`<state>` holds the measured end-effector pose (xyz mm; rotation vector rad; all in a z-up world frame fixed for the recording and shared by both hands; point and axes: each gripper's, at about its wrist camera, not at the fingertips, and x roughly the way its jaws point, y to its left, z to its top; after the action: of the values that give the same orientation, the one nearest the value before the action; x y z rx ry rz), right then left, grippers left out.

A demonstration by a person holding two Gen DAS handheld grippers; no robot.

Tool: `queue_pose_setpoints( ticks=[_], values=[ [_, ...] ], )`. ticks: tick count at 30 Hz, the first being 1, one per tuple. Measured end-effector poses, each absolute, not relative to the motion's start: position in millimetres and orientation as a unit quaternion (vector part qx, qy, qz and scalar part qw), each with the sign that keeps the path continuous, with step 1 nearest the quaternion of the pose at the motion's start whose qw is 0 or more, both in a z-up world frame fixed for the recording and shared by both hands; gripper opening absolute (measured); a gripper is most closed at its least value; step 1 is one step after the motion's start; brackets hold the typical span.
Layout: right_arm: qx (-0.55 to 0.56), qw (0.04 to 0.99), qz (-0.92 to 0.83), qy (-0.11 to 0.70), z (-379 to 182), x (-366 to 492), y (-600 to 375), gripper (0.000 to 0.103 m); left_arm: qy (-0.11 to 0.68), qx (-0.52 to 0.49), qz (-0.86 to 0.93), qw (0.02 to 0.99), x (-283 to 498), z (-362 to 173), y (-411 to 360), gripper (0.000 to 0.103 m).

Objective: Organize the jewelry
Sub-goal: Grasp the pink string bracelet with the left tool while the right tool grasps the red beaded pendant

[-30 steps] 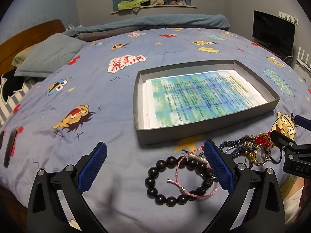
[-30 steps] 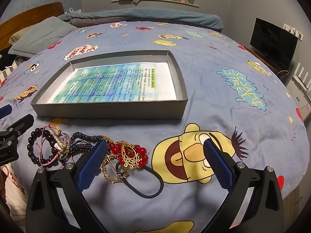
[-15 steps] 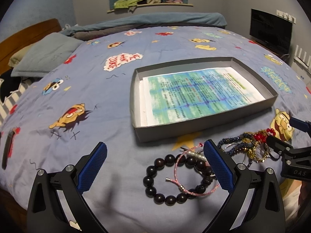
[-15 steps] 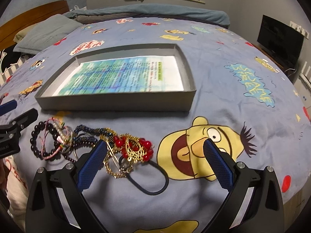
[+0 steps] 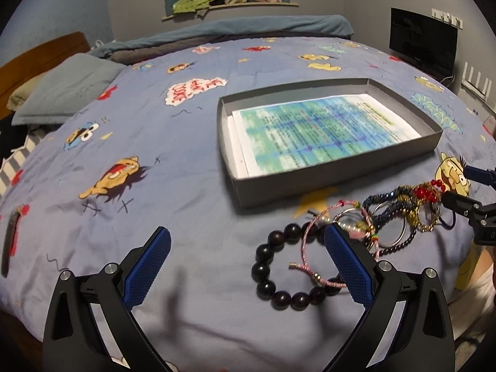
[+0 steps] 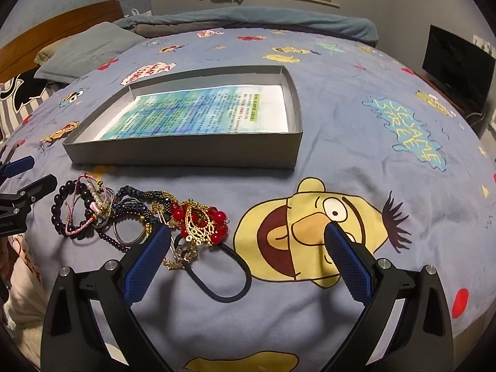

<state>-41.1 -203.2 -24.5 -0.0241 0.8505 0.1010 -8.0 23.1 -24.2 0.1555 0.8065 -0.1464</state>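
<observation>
1. Left gripper (image 5: pixel 248 257), jaws spread wide and empty, hovers over the bed; the dark bead bracelet (image 5: pixel 280 268) lies just inside its right finger.
2. Right gripper (image 6: pixel 248 257) – also agape – flanks the tangled jewelry pile (image 6: pixel 173 217); the grey tray (image 6: pixel 186 152) waits beyond.

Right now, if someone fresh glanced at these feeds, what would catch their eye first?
Probably the tangled heap of jewelry on the cartoon bedspread, with its red and gold piece glinting beside the right gripper's left finger. Next, the shallow grey box just behind the heap, lined with a blue-green printed sheet and holding no jewelry. Both grippers hang open; the left gripper is near the dark bead bracelet.
</observation>
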Motion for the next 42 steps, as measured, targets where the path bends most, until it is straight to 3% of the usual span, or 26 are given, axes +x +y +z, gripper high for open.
queue_pose_setpoints(
  ticks=[3, 6, 9, 11, 15, 23, 28, 30, 32, 37, 40, 42],
  values=[
    [-0.005, 0.909, 0.075, 0.410, -22.1, -40.9, -198.9, 0.077, 0.395, 0.076, -0.074, 0.913, -7.0, -25.3, 26.5, 0.099],
    [0.003, 0.912, 0.091, 0.400, -16.5, -40.6, -195.1, 0.053, 0.393, 0.080, -0.076, 0.913, -7.2, -24.2, 24.9, 0.099],
    [-0.006, 0.915, 0.101, 0.390, -10.9, -42.3, -188.8, 0.045, 0.390, 0.079, -0.079, 0.914, -8.0, -22.6, 25.0, 0.099],
    [-0.008, 0.916, 0.110, 0.385, -8.1, -44.5, -185.4, 0.033, 0.390, 0.078, -0.082, 0.914, -7.9, -23.2, 25.1, 0.099],
    [-0.029, 0.912, 0.123, 0.390, -10.4, -43.2, -175.5, 0.021, 0.390, 0.076, -0.086, 0.913, -8.0, -24.7, 24.7, 0.099],
    [-0.038, 0.901, 0.103, 0.420, -31.6, -36.0, -174.2, 0.021, 0.388, 0.069, -0.104, 0.913, -11.1, -27.0, 22.7, 0.099],
    [-0.028, 0.910, 0.106, 0.401, -25.0, -40.0, -178.7, 0.003, 0.384, 0.055, -0.137, 0.912, -12.8, -26.3, 17.5, 0.095],
    [-0.021, 0.914, 0.107, 0.392, -19.8, -40.9, -181.7, 0.001, 0.377, 0.054, -0.157, 0.911, -11.6, -24.5, 12.0, 0.087],
    [-0.018, 0.915, 0.107, 0.389, -17.5, -40.8, -184.1, 0.001, 0.381, 0.061, -0.171, 0.906, -7.2, -25.5, 5.8, 0.058],
    [-0.010, 0.914, 0.110, 0.391, -17.5, -40.3, -187.6, 0.001, 0.384, 0.108, -0.191, 0.897, 1.7, -33.6, -15.8, 0.040],
    [-0.002, 0.912, 0.114, 0.393, -17.7, -40.4, -189.1, 0.001, 0.397, 0.127, -0.200, 0.887, 5.8, -42.7, -24.7, 0.014],
    [0.001, 0.913, 0.116, 0.391, -15.8, -41.1, -189.8, 0.001, 0.394, 0.129, -0.204, 0.887, 5.0, -43.1, -25.1, 0.004]
  ],
)
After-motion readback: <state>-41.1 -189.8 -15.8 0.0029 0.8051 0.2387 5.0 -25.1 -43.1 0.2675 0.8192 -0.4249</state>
